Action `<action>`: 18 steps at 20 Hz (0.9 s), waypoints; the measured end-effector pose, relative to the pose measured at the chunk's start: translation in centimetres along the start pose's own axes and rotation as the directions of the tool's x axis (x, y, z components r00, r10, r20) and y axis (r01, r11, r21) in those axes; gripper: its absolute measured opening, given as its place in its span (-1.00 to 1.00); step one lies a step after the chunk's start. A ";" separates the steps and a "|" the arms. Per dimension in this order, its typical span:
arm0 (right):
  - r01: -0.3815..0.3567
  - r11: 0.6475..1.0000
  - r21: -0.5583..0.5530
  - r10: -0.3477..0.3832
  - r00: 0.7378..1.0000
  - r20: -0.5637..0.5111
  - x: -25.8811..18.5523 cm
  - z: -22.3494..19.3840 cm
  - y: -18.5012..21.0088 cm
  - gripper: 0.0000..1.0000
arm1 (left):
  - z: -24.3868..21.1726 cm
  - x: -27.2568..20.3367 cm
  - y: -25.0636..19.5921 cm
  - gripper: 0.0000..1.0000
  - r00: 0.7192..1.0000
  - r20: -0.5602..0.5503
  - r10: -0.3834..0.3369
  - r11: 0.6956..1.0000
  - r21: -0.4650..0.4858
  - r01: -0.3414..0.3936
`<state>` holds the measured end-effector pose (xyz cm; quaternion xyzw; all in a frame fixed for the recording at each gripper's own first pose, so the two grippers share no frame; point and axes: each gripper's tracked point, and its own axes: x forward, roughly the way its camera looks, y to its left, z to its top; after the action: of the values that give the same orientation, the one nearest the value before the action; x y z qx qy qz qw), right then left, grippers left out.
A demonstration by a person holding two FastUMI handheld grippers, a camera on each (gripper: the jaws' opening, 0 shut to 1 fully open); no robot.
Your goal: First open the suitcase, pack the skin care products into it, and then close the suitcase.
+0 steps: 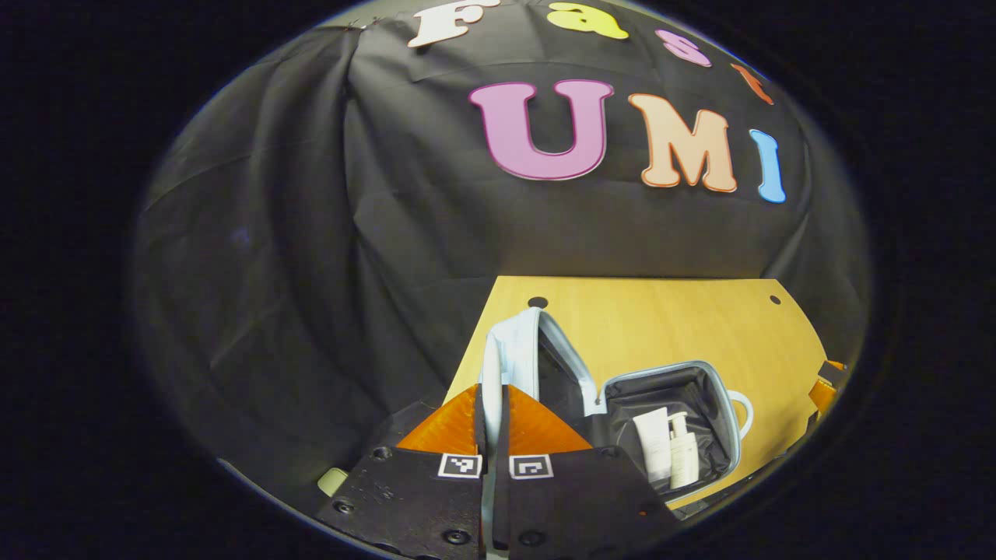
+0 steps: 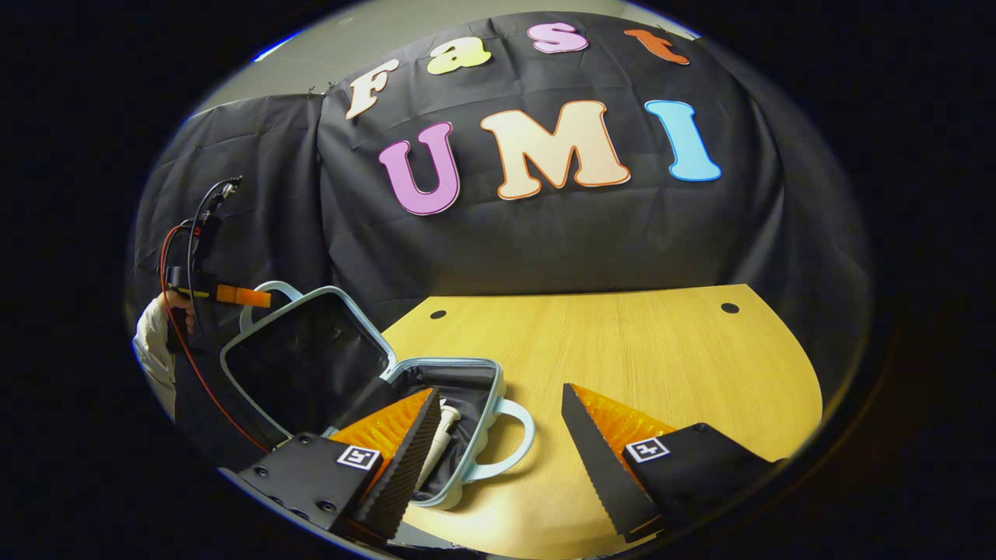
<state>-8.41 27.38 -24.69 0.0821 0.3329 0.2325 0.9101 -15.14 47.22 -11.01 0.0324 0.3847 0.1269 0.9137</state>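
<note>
Step in hand: closing pale-blue hard-shell suitcase [image 2: 436, 435], white skincare bottles [image 1: 671, 451] inside. Our left gripper [image 1: 492, 424] pinches raised lid [image 1: 510, 350]; right gripper [image 2: 498, 459] gapes w/ nothing. Next we'd swing lid down.

Smooth wood table [image 2: 622, 350], cloth-lined suitcase [image 2: 467, 381].

The counter [image 2: 638, 350] has a light wooden top with a curved far edge that runs up close to the black cloth wall. Two small dark round holes sit near that far edge, one toward each side. A pale blue suitcase [image 2: 467, 435] lies open directly on the counter at its near left part, its handle pointing toward the middle of the top. The raised lid stands over the left edge of the counter.
</note>
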 end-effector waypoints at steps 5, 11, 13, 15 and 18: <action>0.013 1.000 0.015 -0.013 1.000 0.020 -1.6 0.2 -2.6 0.97 | 2.3 -1.5 -7.2 -1.00 0.993 0.052 -0.110 0.994 0.031 0.108; 0.038 0.999 0.022 -0.038 0.998 0.042 -3.6 0.6 -5.2 0.97 | 3.0 -2.8 -17.4 -1.00 0.946 0.071 -0.316 0.949 0.006 0.316; 0.052 0.998 0.026 -0.053 0.998 0.046 -4.4 0.7 -6.2 0.97 | 2.7 -2.9 -20.9 -0.98 0.920 0.071 -0.386 0.922 -0.007 0.387; 0.068 0.997 0.024 -0.070 0.996 0.054 -5.4 0.8 -7.2 0.97 | 1.8 -2.8 -24.2 -1.00 0.896 0.054 -0.441 0.897 -0.014 0.442; 0.103 0.994 0.018 -0.104 0.993 0.059 -6.9 0.7 -9.1 0.97 | -0.2 -2.4 -29.1 -1.00 0.859 0.016 -0.511 0.859 -0.030 0.511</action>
<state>-9.20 16.06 -22.99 0.0786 0.3109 0.1798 0.9300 -10.90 18.51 -14.00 -0.0854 0.3740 -0.1136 0.9165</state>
